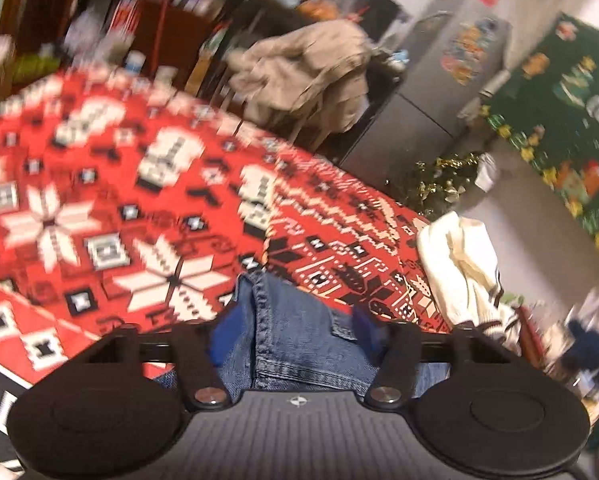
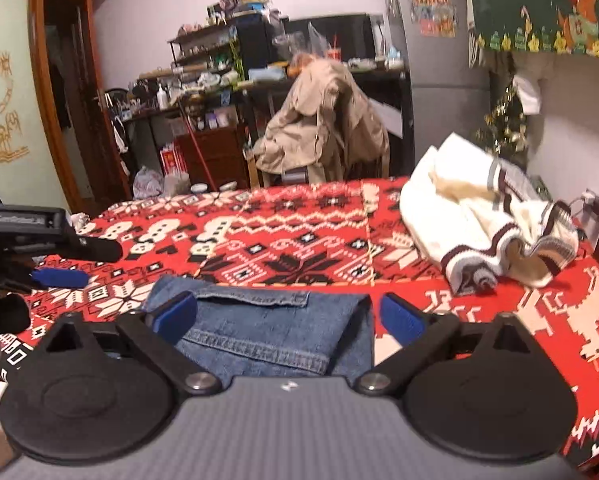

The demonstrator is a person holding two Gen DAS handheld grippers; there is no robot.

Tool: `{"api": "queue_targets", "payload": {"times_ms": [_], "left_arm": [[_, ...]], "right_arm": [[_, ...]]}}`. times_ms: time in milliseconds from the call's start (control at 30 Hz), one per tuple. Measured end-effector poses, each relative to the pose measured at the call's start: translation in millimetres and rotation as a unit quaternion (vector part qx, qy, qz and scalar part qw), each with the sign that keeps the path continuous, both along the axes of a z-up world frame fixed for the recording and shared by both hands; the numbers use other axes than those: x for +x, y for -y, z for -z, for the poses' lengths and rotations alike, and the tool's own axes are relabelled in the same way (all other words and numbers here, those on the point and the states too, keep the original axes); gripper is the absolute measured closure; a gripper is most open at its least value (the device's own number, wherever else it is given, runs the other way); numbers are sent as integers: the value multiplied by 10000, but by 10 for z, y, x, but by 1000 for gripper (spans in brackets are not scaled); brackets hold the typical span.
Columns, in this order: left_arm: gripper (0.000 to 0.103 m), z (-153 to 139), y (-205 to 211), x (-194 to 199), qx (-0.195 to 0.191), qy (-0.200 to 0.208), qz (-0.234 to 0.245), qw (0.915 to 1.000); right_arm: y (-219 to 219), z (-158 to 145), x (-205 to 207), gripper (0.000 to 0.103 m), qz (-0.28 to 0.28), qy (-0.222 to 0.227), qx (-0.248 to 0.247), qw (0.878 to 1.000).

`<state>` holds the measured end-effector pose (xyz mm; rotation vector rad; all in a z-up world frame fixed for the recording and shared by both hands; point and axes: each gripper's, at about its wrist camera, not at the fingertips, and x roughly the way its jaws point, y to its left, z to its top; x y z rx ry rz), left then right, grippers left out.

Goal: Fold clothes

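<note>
A folded blue denim garment (image 2: pixel 259 320) lies on the red patterned blanket (image 2: pixel 299 232) at the near edge of the bed. My right gripper (image 2: pixel 287 312) hovers over it, open wide, with one blue pad at each side of the denim and neither pressing on it. In the blurred left wrist view the denim (image 1: pixel 295 344) shows between the blue pads of my left gripper (image 1: pixel 291 320) and runs on under it. Seen from the right wrist, the left gripper (image 2: pixel 79 264) stands left of the denim, open, with blanket showing between its fingers.
A crumpled white sweater (image 2: pixel 479 232) with dark striped cuffs lies on the bed's far right. Beyond the bed stands a chair draped with a beige coat (image 2: pixel 323 128), then cluttered shelves and a grey fridge (image 2: pixel 431 60). A small decorated tree (image 2: pixel 503 128) stands by the wall.
</note>
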<state>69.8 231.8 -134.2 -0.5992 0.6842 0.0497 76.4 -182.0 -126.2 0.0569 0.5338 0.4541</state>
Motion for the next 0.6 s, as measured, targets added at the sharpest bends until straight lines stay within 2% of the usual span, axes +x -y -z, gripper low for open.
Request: {"api": "queue_targets", "payload": {"times_ms": [67,100,133,200,333,433,500,600], "left_arm": [[62,106,-137,62,-349,-128,-58,9993],[64,159,-193,80,-527,-190,-61,9984],[64,219,-266,117,-786,-266,-52,9965],[64,320,-392,188,-1304,-348,-71,9908],[60,462,-586,319,-2207,-377,-254,9743],[59,577,-682,426,-2704,-407,-439,9609],[59,644,-713,509,-2941,-470,-463,9535],[54,709,-664,625,-2950,-673,-387,9523]], "right_arm": [[-25,26,64,19,-34,-246,72,9997],[-41,40,87,27,-53,-342,106,9993],[-60,46,110,36,-110,-398,166,9990],[-113,67,172,46,-217,-513,286,9980],[-248,134,332,47,-393,-764,513,9950],[-321,222,478,46,-400,-952,712,9921],[-342,275,552,46,-375,-1074,806,9902],[-354,350,652,45,-329,-1223,919,9877]]}}
